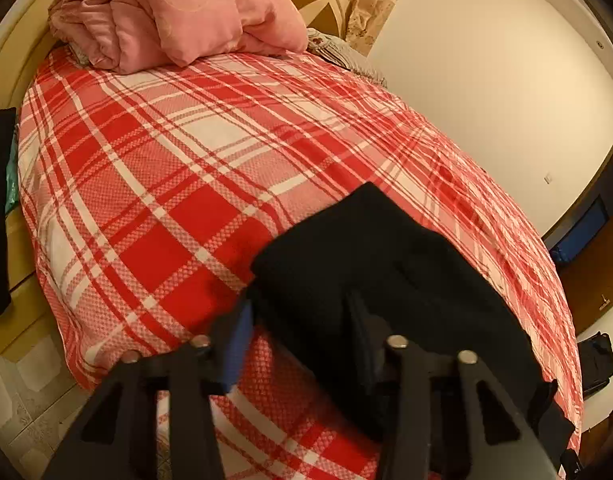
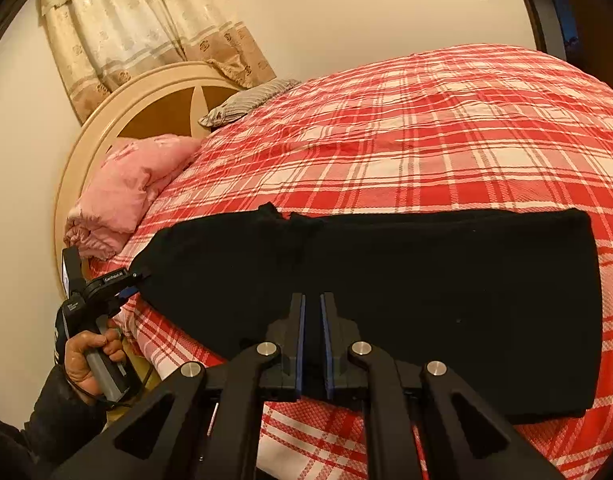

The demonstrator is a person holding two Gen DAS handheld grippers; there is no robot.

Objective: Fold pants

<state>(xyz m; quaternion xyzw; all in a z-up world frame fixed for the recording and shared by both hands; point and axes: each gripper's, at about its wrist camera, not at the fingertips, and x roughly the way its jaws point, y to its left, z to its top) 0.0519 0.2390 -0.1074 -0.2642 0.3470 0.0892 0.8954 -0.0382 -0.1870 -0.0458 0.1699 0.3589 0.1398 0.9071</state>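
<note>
White lettering on the left tongs (image 2: 136,282) housing, too small to read

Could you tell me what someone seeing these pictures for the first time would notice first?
The eye lands on the black pants, spread as a wide dark slab across the red plaid bedspread near the bed's edge. The left gripper sits open at one end of the pants, the right gripper over their near edge, jaws nearly closed. A pink quilt is heaped by the round headboard.
</note>
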